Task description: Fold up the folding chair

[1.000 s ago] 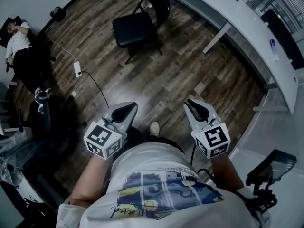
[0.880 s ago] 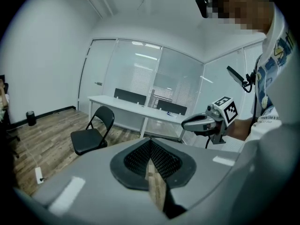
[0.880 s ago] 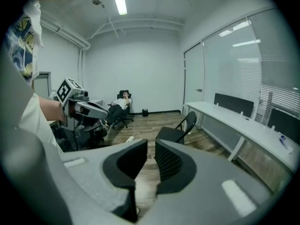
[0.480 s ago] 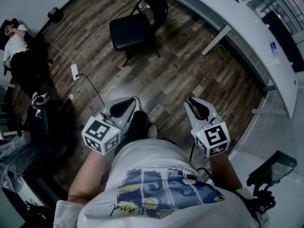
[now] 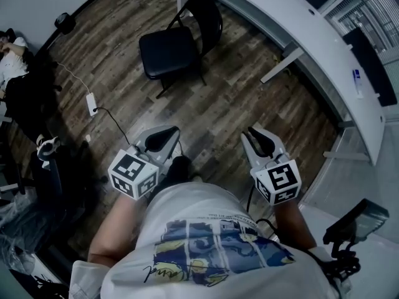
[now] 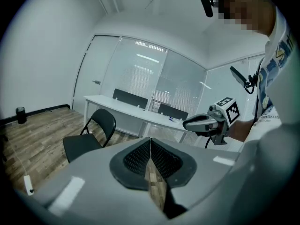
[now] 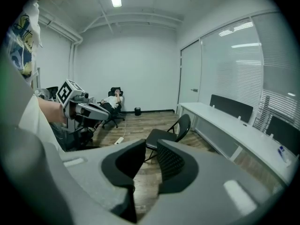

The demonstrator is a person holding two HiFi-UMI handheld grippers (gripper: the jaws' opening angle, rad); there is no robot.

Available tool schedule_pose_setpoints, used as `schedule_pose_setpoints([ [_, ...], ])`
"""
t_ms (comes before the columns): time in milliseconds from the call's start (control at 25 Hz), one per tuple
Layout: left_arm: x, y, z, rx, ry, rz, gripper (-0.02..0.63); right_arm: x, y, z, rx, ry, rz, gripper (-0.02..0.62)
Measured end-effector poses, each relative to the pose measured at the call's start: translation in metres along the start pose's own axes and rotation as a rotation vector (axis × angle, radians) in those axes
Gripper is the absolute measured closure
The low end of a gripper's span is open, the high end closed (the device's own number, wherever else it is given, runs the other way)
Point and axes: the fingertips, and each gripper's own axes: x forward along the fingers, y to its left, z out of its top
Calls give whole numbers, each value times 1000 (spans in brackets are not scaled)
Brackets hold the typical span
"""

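The black folding chair stands unfolded on the wood floor, well ahead of both grippers, its back toward the white desk. In the left gripper view the chair is at the left; in the right gripper view the chair sits just above the jaws. My left gripper is shut and holds nothing; its jaws meet in a line. My right gripper is opening, with a clear gap and nothing between the pads. Each gripper is held in front of the person's chest, far from the chair.
A long curved white desk runs along the right behind the chair. A power strip with a cable lies on the floor at the left. A person reclines in an office chair at the far left. A black bin stands by the wall.
The person has stepped toward the chair, which now lies nearer in the head view. Both grippers travelled along, held the same way.
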Motion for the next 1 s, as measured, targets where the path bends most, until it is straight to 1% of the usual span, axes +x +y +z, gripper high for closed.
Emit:
schedule_pose_setpoints([
  [320, 11, 71, 27, -25, -13, 5, 572, 66, -14, 47, -13, 25, 19, 532],
  [640, 12, 140, 34, -33, -13, 19, 561, 127, -23, 87, -21, 16, -1, 532],
  [800, 19, 154, 36, -49, -16, 23, 555, 142, -32, 94, -31, 31, -5, 525],
  [1000, 45, 168, 40, -66, -12, 21, 540, 164, -64, 96, -22, 44, -7, 502],
])
